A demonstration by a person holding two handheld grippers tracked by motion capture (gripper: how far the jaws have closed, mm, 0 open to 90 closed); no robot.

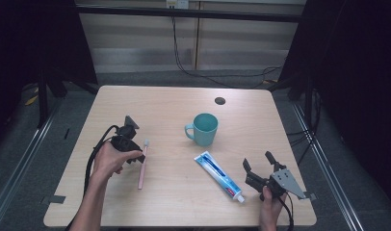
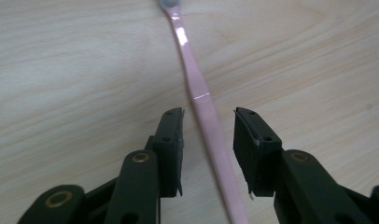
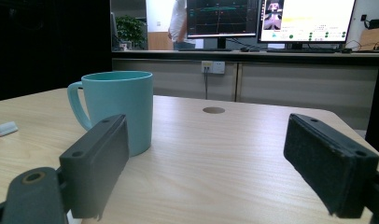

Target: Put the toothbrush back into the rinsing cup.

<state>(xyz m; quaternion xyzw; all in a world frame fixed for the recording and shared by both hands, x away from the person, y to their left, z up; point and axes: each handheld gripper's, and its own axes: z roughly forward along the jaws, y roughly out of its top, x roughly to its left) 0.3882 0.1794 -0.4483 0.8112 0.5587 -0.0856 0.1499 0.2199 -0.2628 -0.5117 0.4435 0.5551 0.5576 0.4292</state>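
Observation:
A pink toothbrush [image 1: 142,166] lies on the wooden table [image 1: 155,103], bristle head pointing away. My left gripper [image 1: 137,156] hangs right over its handle, tilted down. In the left gripper view the pink toothbrush [image 2: 201,98] runs between the open jaws of the left gripper [image 2: 207,142], neither jaw touching it. A teal mug [image 1: 203,129] stands upright mid-table, handle to the left. A blue and white toothpaste tube [image 1: 218,174] lies in front of it. My right gripper [image 1: 257,162] rests near the front right edge, open and empty. The teal mug [image 3: 114,110] stands beyond the right gripper [image 3: 220,161].
A small round hole [image 1: 220,101] sits in the tabletop behind the mug. Cables trail on the floor past the far edge. In the right gripper view, monitors [image 3: 271,21] and a person stand far behind the table.

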